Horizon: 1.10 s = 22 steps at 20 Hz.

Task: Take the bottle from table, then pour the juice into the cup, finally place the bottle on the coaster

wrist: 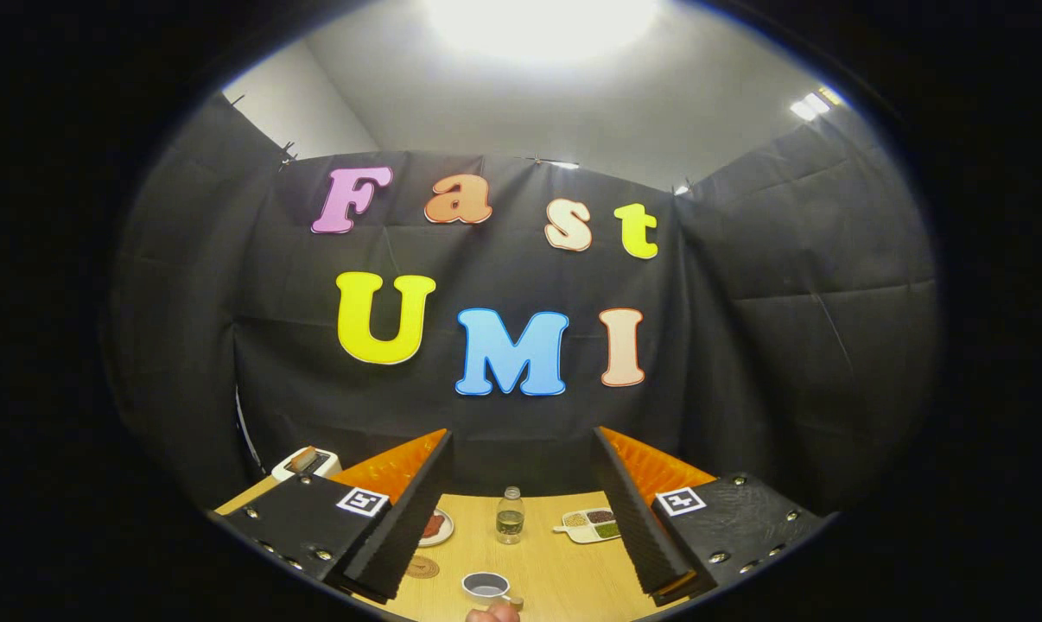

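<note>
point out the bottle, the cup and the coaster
bottle [510, 517]: gripper view, on its clear body, beyond the open fingers.
cup [486, 586]: gripper view, on its rim, nearer than the bottle.
coaster [422, 567]: gripper view, on its round top, beside the left finger.

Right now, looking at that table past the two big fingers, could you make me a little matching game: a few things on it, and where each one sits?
Things:
1. bottle
2. cup
3. coaster
4. sectioned dish

Places:
A. nearest, between the open fingers
B. flat on the table, beside the left finger
C. upright, mid-table, beyond the cup
D. against the right finger, next to the bottle

Pairs: 1-C, 2-A, 3-B, 4-D

The gripper is open, holding nothing.
</note>
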Each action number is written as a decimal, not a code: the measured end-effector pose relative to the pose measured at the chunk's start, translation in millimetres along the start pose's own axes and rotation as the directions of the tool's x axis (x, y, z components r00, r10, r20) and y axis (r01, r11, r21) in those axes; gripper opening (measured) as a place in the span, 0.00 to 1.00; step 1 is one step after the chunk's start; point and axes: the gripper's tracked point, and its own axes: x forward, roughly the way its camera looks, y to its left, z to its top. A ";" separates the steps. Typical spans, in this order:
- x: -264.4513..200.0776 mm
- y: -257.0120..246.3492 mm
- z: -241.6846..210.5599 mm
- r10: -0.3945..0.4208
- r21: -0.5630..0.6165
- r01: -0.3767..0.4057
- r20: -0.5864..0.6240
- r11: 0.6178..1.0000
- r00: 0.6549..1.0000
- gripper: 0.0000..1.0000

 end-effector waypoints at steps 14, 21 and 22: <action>-41.3 119.1 -99.7 0.188 0.072 -0.187 -0.006 0.980 0.982 0.97; -74.9 212.6 -239.6 0.323 0.049 -0.320 -0.118 0.946 0.939 0.97; -74.6 221.8 -255.2 0.319 0.050 -0.315 -0.118 0.948 0.940 0.97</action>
